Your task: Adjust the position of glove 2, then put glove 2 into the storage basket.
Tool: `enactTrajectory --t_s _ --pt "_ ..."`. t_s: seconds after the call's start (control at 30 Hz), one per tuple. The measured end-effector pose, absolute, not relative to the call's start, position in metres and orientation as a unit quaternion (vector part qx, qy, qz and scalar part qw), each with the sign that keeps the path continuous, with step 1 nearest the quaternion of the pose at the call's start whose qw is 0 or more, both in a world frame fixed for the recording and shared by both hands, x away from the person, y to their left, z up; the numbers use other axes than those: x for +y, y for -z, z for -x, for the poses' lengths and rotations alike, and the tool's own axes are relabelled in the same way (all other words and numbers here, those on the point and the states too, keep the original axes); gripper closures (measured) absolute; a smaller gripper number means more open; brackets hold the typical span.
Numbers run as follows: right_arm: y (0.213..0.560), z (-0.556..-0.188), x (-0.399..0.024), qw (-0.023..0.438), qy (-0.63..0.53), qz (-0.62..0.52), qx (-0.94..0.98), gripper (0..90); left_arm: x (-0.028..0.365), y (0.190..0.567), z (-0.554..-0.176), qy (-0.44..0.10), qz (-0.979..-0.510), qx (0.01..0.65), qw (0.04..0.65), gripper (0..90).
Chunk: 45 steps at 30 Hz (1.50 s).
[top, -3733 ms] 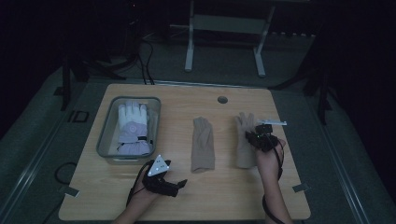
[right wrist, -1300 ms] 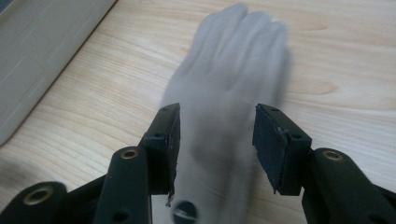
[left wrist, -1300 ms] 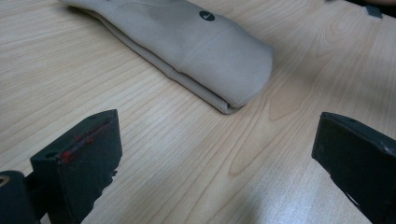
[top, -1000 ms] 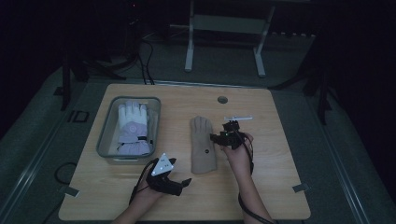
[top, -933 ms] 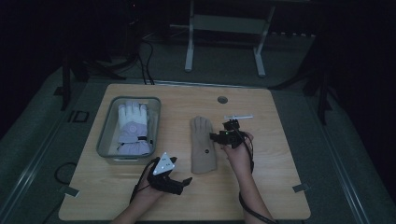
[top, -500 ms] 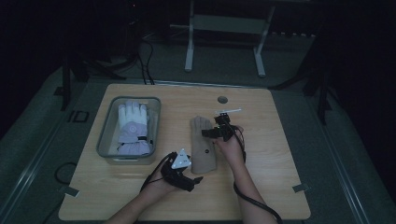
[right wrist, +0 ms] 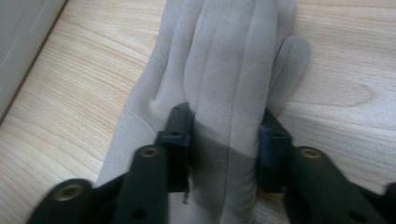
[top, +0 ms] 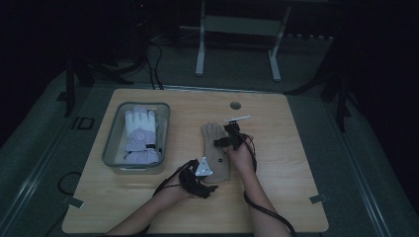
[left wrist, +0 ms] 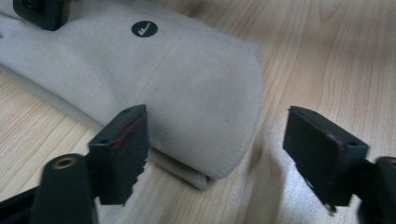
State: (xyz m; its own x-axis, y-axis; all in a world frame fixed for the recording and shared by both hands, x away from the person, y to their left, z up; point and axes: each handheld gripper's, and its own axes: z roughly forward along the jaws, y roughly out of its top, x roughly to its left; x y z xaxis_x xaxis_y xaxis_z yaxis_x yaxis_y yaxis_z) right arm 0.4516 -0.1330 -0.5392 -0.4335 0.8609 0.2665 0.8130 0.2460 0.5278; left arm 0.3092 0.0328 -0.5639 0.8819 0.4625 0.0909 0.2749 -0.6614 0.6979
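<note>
A beige glove (top: 212,148) lies flat mid-table with its fingers pointing away, and a second beige layer peeks out under its cuff. My right gripper (top: 225,140) sits on the glove's palm; in the right gripper view its jaws have just been closing and now pinch a fold of the glove (right wrist: 233,56) between the pads (right wrist: 177,135). My left gripper (top: 207,183) is at the cuff end. Its jaws have just been closing but still stand apart (left wrist: 217,126), low over the table, with the cuff corner of the glove (left wrist: 187,84) between them, untouched.
A clear plastic bin (top: 111,153) stands at the left with a white and lilac glove (top: 140,133) inside; its wall shows in the right gripper view (right wrist: 23,37). A round cable hole (top: 235,105) sits near the table's far edge.
The right gripper brought the right-hand beige glove leftward onto the other one and settled lower on it. The left gripper slid right to the cuff, its jaws narrowing.
</note>
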Motion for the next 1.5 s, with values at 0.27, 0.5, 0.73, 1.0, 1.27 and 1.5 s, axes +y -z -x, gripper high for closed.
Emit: enactTrajectory --t_s 0.27,0.5,0.73,1.0,1.27,1.5 --pt "0.539 -0.451 -0.131 0.044 -0.306 -0.528 0.791 69.0 0.028 0.563 -0.314 -0.145 -0.900 0.223 0.345 45.4" --pt "0.539 -0.450 -0.132 0.041 -0.312 -0.533 0.786 72.8 0.023 0.560 -0.314 -0.196 -0.901 0.223 0.317 79.9" --pt "0.535 -0.449 -0.132 0.040 -0.318 -0.537 0.780 75.6 0.027 0.549 -0.312 -0.190 -0.900 0.227 0.319 81.6" --pt "0.519 -0.445 -0.134 0.035 -0.339 -0.534 0.774 75.9 0.032 0.533 -0.308 -0.193 -0.900 0.220 0.323 82.2" --pt "0.488 -0.440 -0.133 0.047 -0.360 -0.524 0.771 75.9 0.037 0.506 -0.304 -0.209 -0.890 0.218 0.342 82.2" --pt "0.457 -0.439 -0.127 0.057 -0.379 -0.516 0.766 75.9 0.047 0.482 -0.303 -0.227 -0.881 0.221 0.352 82.2"
